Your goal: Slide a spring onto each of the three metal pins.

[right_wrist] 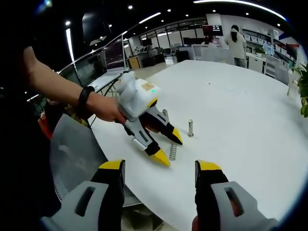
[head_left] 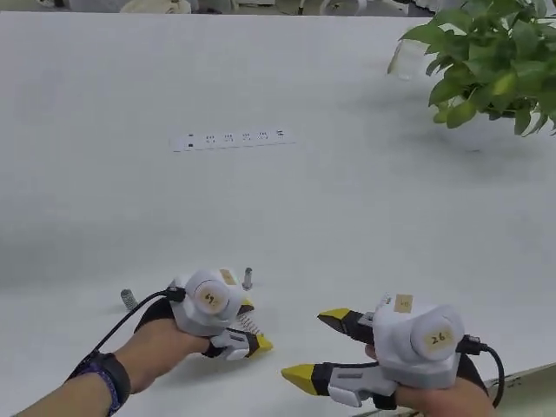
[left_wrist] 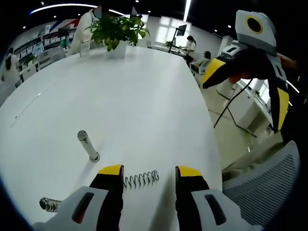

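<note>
A loose spring [left_wrist: 141, 179] lies flat on the white table between the open jaws of my left gripper [left_wrist: 149, 169], touching neither jaw as far as I can tell. In the head view that spring [head_left: 248, 324] sits between the left gripper's [head_left: 254, 325] yellow tips. A bare metal pin [left_wrist: 88, 147] stands upright just beyond it, and is the pin [head_left: 248, 278] above the gripper in the head view. Another pin wearing a spring [head_left: 129, 300] stands to the left. My right gripper [head_left: 317, 347] hovers open and empty to the right, its own view facing the spring [right_wrist: 173, 151] and pin [right_wrist: 190, 128].
A white power strip [head_left: 233, 139] lies flat mid-table. A potted green plant [head_left: 491, 56] stands at the far right corner. The table's near edge [head_left: 521, 378] runs just under the right gripper. A grey mesh chair [left_wrist: 267, 187] sits beside that edge.
</note>
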{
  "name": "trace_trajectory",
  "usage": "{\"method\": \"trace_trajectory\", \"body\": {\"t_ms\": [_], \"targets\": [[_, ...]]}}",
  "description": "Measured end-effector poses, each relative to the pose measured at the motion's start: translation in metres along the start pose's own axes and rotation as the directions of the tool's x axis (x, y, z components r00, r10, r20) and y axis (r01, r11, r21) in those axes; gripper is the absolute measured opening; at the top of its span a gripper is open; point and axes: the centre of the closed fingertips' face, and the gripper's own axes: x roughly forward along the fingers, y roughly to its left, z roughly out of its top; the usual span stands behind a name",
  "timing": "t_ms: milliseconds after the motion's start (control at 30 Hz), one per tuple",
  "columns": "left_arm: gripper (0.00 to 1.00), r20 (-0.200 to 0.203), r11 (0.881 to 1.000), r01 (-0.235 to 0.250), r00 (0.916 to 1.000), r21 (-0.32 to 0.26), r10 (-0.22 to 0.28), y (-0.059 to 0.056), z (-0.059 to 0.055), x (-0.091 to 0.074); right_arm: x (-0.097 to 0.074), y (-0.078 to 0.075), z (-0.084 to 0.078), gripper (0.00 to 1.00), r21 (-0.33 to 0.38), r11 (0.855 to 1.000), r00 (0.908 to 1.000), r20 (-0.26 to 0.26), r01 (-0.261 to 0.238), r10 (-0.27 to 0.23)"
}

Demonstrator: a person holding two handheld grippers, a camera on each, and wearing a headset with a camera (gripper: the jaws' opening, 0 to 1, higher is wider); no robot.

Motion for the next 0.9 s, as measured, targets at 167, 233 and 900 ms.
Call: {"method": "trace_trajectory", "body": {"t_ms": [167,233,900], "targets": [[0.37,-0.071,0.997,0.015,0.9975,0.074,-0.009,-0.003,-0.017,-0.005,-0.001,0.000,0.000,0.57,-0.003,1.000,1.0000,0.003,-0.003,0.003],[0.37,-0.081,0.997,0.021,0.9966,0.078,-0.014,-0.003,-0.020,-0.007,-0.001,0.000,0.000,0.57,-0.004,1.000,1.0000,0.003,-0.002,0.002],[0.09,-0.149,0.988,0.005,0.9886,0.151,0.018,-0.005,-0.036,-0.017,-0.002,0.004,0.001,0.56,-0.017,1.000,1.0000,0.005,-0.007,0.007]]}}
